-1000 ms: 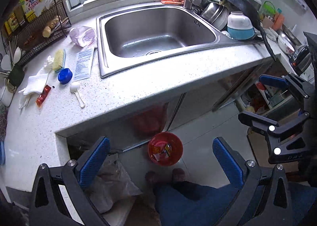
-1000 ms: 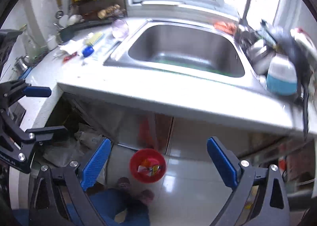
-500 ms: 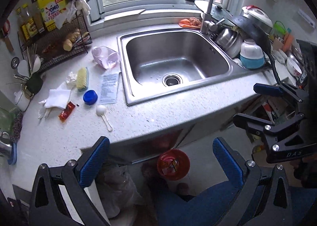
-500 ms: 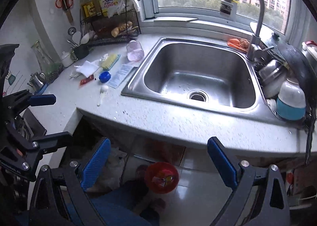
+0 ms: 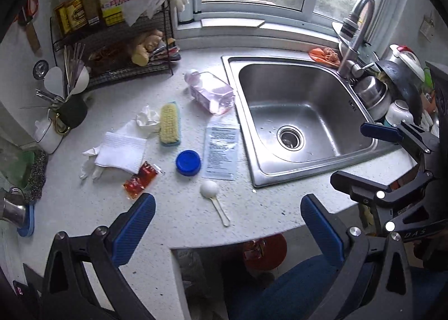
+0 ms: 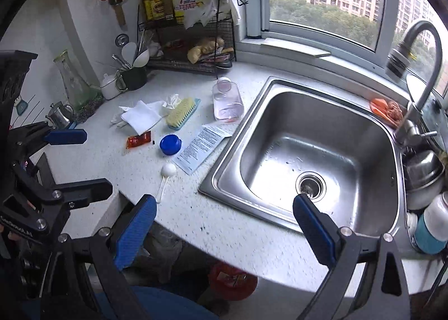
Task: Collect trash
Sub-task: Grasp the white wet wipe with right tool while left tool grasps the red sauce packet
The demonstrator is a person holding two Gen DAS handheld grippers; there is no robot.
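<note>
1. Left wrist view: my left gripper [image 5: 228, 223] hangs over the front edge of the counter [image 5: 182, 222], jaws spread wide, nothing between them. Trash sits ahead and left of the sink [image 5: 296, 121]: white plastic spoon [image 5: 214, 199] nearest, red sauce packet [image 5: 140, 180], blue cap [image 5: 188, 162], printed leaflet [image 5: 221, 153], crumpled tissue [image 5: 120, 149], toppled clear bottle [image 5: 211, 93].
2. Same view: red bin [image 5: 264, 247] is on the floor under the counter edge, partly hidden, with wrappers already in it. That's the drop target.
3. Judgement: the spoon is the closest pick. I'd drop straight onto its handle, across the thin stem rather than along it, and close gently so it doesn't skid.
4. The packet is flat, so I'd press one finger to the counter and scoop an edge. The brush [image 5: 169, 123] beside the tissue probably isn't trash; I'd skip it.
5. Right wrist view: my right gripper [image 6: 224, 222] is also wide apart and empty, poised over the counter lip, right finger [image 6: 313, 230] in front of the sink drain. Spoon [image 6: 167, 177] lies just up-left of the left finger.
6. Same view: bin [image 6: 232, 280] is below the edge and blurred. Risk: both grippers are near each other, so I'd let one arm pick and keep the other clear.
</note>
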